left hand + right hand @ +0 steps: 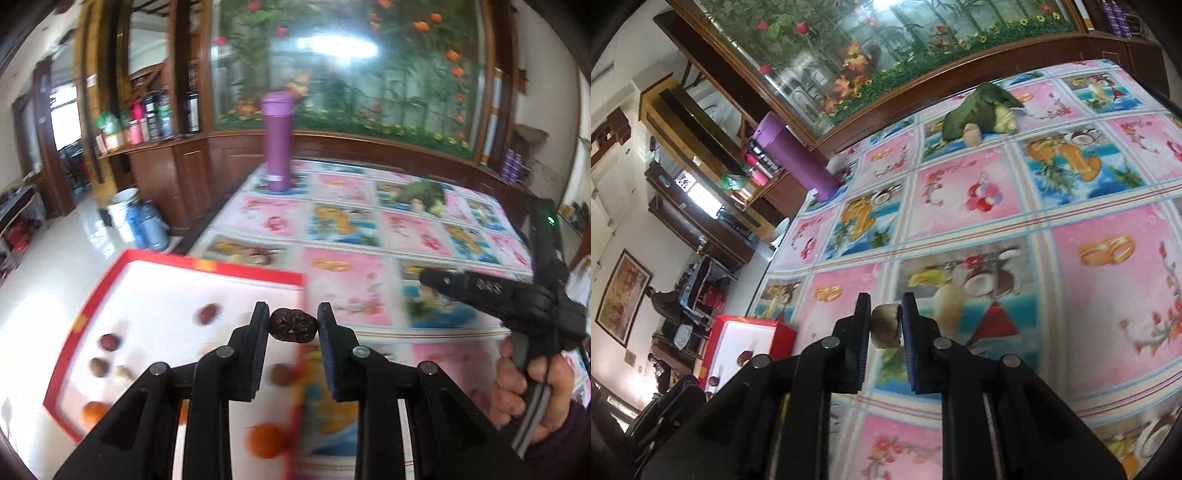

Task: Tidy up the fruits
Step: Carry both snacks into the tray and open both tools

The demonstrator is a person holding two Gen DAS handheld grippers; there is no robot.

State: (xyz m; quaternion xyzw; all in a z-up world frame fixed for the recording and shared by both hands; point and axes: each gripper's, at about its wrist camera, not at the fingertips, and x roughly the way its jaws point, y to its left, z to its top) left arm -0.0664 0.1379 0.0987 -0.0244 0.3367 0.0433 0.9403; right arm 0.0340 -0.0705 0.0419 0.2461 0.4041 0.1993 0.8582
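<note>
A wrinkled dried date [293,325] is clamped end to end in the left gripper [293,328], above the near edge of the red-rimmed white tray [207,265]; light, leathery and slightly yielding, it is best pinched across its middle. The right gripper [885,325] is closed on a small pale piece, possibly a nut or mushroom [885,326], over the patterned tablecloth [1071,240]. A purple flask [276,142] and leafy greens [424,194] are set well apart; nothing obstructs.

Both wrist views look steeply down, close over the tablecloth [347,266], sharing purple flask [798,162]
</note>
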